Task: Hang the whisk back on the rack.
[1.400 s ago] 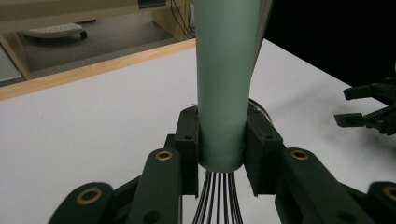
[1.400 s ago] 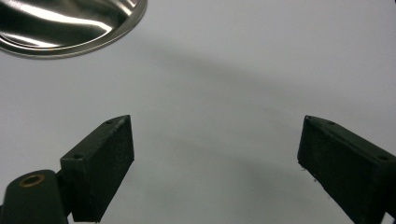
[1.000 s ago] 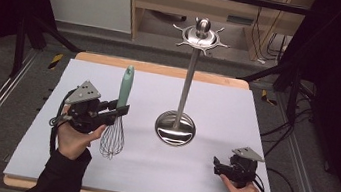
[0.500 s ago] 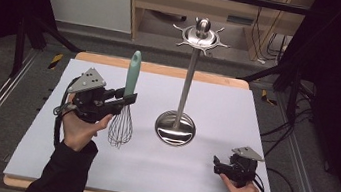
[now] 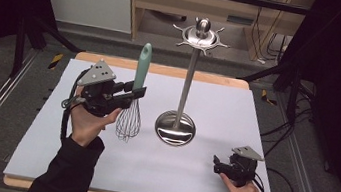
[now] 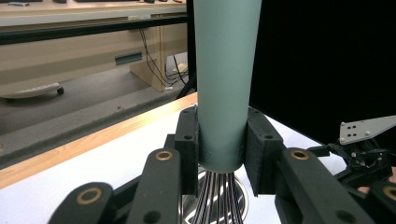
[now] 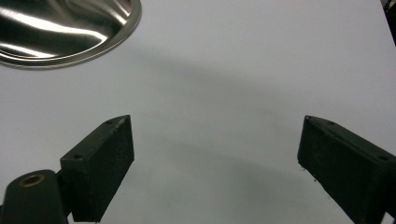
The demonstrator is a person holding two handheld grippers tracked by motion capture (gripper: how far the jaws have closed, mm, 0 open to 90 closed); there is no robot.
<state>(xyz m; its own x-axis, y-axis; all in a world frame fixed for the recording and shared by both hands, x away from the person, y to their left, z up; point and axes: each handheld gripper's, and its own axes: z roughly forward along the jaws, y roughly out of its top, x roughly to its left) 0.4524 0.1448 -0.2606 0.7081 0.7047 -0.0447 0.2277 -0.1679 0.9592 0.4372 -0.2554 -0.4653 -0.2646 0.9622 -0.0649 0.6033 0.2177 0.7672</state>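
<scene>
A whisk (image 5: 135, 91) with a pale green handle (image 6: 224, 79) and steel wire head stands upright above the white table, handle up. My left gripper (image 5: 136, 92) is shut on the base of that handle, just above the wires (image 6: 219, 196). To its right rises a steel utensil stand (image 5: 188, 78) with a round base (image 7: 60, 28) and a hooked crown at the top. My right gripper (image 5: 215, 163) rests low near the table's front right corner, open, with only bare white surface (image 7: 210, 116) between its fingers.
The white mat (image 5: 237, 110) covers a wooden table. Pale wooden shelving (image 5: 172, 0) stands behind the table's far edge, with cables on the floor at the right. Metal rails run along both sides of the table.
My left gripper has lifted the whisk and turned it upright, moving it slightly toward the stand. The right gripper has stayed where it was.
</scene>
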